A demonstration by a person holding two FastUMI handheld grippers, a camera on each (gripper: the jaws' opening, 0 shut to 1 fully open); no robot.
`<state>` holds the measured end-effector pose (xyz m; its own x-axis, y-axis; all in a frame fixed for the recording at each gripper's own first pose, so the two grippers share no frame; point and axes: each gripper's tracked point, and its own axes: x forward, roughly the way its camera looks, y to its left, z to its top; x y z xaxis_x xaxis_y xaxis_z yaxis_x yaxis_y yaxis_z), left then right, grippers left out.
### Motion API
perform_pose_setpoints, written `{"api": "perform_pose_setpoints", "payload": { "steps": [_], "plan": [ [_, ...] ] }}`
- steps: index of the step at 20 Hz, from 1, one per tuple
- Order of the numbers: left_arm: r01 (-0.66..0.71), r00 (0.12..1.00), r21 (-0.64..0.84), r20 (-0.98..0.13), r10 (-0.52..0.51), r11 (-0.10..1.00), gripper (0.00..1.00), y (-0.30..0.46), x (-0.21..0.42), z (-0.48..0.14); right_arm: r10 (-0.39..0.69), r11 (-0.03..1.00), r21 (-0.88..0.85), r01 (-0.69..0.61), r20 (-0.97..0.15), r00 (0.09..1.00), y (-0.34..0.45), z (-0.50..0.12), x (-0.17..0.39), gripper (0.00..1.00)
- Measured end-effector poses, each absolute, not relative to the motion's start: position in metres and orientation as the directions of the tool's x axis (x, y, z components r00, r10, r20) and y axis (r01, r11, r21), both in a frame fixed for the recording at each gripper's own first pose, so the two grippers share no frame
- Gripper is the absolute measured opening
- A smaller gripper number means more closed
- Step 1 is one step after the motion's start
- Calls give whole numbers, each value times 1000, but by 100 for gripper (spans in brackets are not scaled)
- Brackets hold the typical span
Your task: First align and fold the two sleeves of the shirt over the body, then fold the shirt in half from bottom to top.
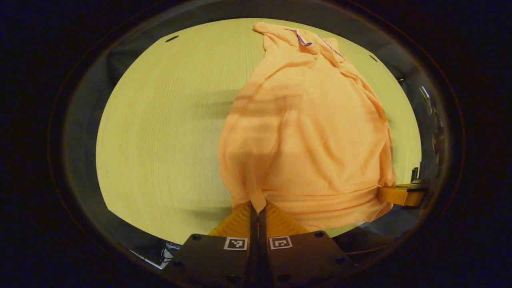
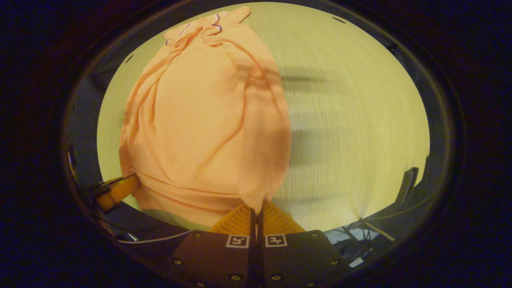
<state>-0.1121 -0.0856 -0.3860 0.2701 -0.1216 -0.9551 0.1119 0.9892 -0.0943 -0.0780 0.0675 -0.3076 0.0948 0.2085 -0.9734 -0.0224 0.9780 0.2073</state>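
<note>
A peach shirt (image 1: pixel 304 136) lies lengthwise on the pale wooden table (image 1: pixel 160 132), collar end far away, with a purple-edged tag near the neck. My left gripper (image 1: pixel 258 210) is shut on the hem's left corner, lifting it slightly off the table. At the far right of the left gripper view, the right gripper (image 1: pixel 394 195) pokes out from under the hem's other corner. In the right gripper view the shirt (image 2: pixel 200 120) covers the left half of the table (image 2: pixel 352 132); my right gripper (image 2: pixel 256 211) is shut on the hem's right corner, and the left gripper (image 2: pixel 120 188) shows at the left.
Bare tabletop stretches wide to the left of the shirt in the left gripper view and to the right in the right gripper view. The table's near edge (image 2: pixel 340 226) runs just beyond my fingers, with cables and dark gear (image 2: pixel 360 240) below it.
</note>
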Motion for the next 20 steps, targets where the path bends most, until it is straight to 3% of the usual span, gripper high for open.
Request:
{"api": "perform_pose_setpoints", "payload": {
  "steps": [6,8,11,12,15,18,20],
  "plan": [
    [100,323,-118,-935,-144,988,6,-92,-67,-351,221,975,217,-43,-959,179,68,-271,-30,0],
    [115,361,-113,-921,-147,987,10,-94,-37,-333,227,974,221,-52,-950,217,70,-258,0,0],
    [137,404,-107,-902,-154,985,6,-100,7,-314,221,975,208,-76,-937,271,69,-236,47,0],
    [138,416,-108,-896,-156,985,10,-103,22,-307,218,976,202,-86,-932,288,70,-229,62,0],
    [132,455,-122,-874,-169,984,6,-111,67,-288,208,977,181,-108,-919,336,70,-208,108,0],
    [135,494,-118,-853,-170,984,10,-116,112,-270,208,977,176,-117,-902,379,70,-186,151,0],
    [141,515,-107,-841,-165,984,6,-116,140,-262,211,977,177,-119,-892,401,72,-176,178,0]
  ]
}}
